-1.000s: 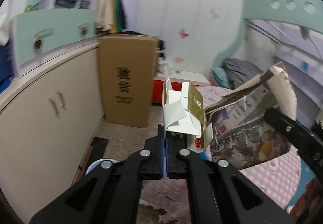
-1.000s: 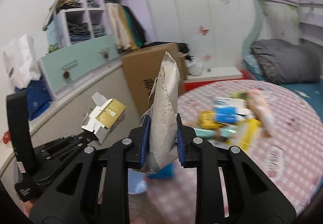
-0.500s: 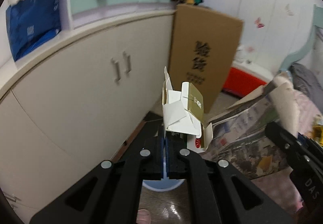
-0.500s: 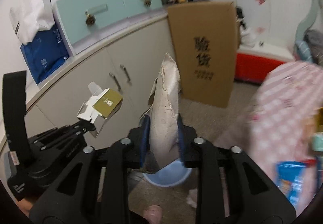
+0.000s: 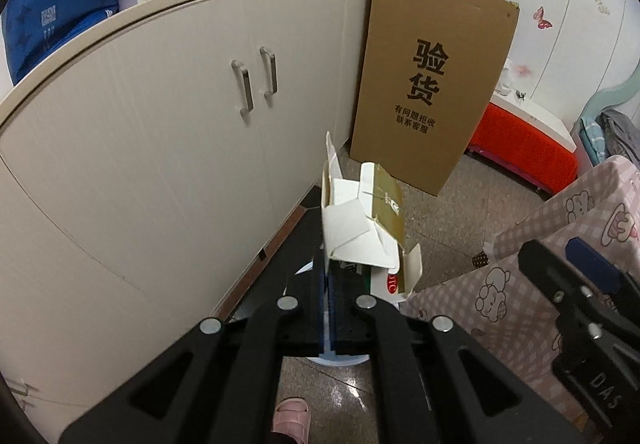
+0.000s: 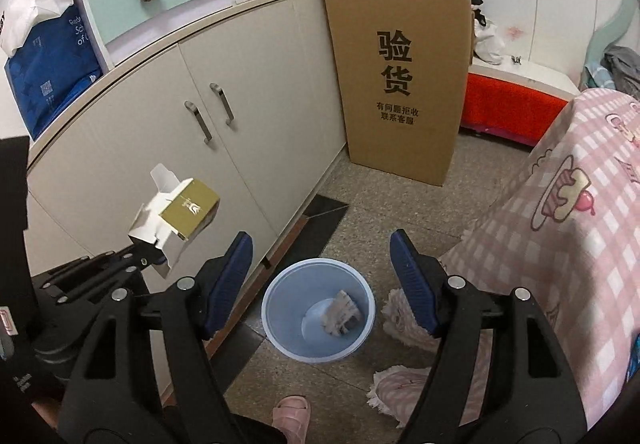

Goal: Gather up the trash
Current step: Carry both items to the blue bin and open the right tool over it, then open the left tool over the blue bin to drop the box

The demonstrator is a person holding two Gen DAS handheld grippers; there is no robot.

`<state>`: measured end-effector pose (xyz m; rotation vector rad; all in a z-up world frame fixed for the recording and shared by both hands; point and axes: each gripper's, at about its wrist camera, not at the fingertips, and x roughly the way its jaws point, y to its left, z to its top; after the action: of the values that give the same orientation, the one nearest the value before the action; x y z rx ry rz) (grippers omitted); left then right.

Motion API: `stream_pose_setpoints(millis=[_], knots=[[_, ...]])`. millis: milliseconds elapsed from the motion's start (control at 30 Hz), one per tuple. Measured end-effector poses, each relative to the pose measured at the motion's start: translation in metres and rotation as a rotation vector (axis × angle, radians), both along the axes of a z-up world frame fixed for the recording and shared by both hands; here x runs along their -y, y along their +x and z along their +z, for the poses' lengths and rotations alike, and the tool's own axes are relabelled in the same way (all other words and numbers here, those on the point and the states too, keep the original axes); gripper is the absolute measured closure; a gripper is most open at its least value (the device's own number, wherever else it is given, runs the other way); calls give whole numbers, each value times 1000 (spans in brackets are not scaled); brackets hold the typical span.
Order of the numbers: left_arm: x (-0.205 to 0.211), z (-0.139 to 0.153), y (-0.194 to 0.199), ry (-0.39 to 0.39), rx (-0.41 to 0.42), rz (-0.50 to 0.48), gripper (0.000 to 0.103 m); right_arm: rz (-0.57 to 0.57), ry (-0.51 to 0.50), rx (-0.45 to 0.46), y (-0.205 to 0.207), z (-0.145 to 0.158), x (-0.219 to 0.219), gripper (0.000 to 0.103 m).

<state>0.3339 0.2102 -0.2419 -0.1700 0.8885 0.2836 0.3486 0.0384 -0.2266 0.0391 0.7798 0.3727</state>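
Note:
My left gripper (image 5: 327, 276) is shut on a crumpled white and gold carton (image 5: 362, 220), held above the floor; it also shows at the left of the right wrist view (image 6: 180, 214). My right gripper (image 6: 322, 272) is open and empty, right above a light blue bin (image 6: 318, 310) on the floor. A crumpled newspaper wad (image 6: 340, 313) lies inside the bin. In the left wrist view the bin is mostly hidden behind the fingers and carton; my right gripper (image 5: 580, 308) shows at the right edge there.
A beige cabinet (image 6: 224, 124) runs along the left. A tall cardboard box (image 6: 400, 72) leans against it. A table with a pink checked cloth (image 6: 568, 212) stands at the right. A pink slipper (image 6: 292, 416) and pink cloth (image 6: 400, 388) lie near the bin.
My right gripper has opened and the newspaper has dropped into the blue bin. Both grippers have tilted down toward the floor. The left gripper still holds the carton.

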Motion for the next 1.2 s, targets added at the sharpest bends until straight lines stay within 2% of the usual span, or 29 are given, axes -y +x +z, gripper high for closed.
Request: stream_pose_setpoints(millis=[200,467,500,533,567,600,667,900,1067,1200], knots=[[7,0,1,1,-1,-15,101,-12,-16,43,-7,8,3,30],[16,9,15,-16,19,-18,98,-77,19,102,-8,21,20,26],[18,9,18,-22,11,-13,84,-86,22,107,-8,22,22,26],[18,9,21,-28,-1,-3,45,-95,22,111,-8,23,23,26],[17,9,21,-27,-2,16,28,-105,29,110,-8,25,27,26],[17,10,19,-22,10,27,21,-109,39,105,-8,26,30,26],[17,14,15,4,20,43,21,-118,45,107,-10,29,35,26],[22,39,-10,-15,55,43,21,-124,86,98,-26,44,47,26],[38,64,-38,-61,94,7,21,-139,124,117,-52,67,65,26],[67,88,-60,-80,134,-58,21,-170,145,147,-79,87,91,25]])
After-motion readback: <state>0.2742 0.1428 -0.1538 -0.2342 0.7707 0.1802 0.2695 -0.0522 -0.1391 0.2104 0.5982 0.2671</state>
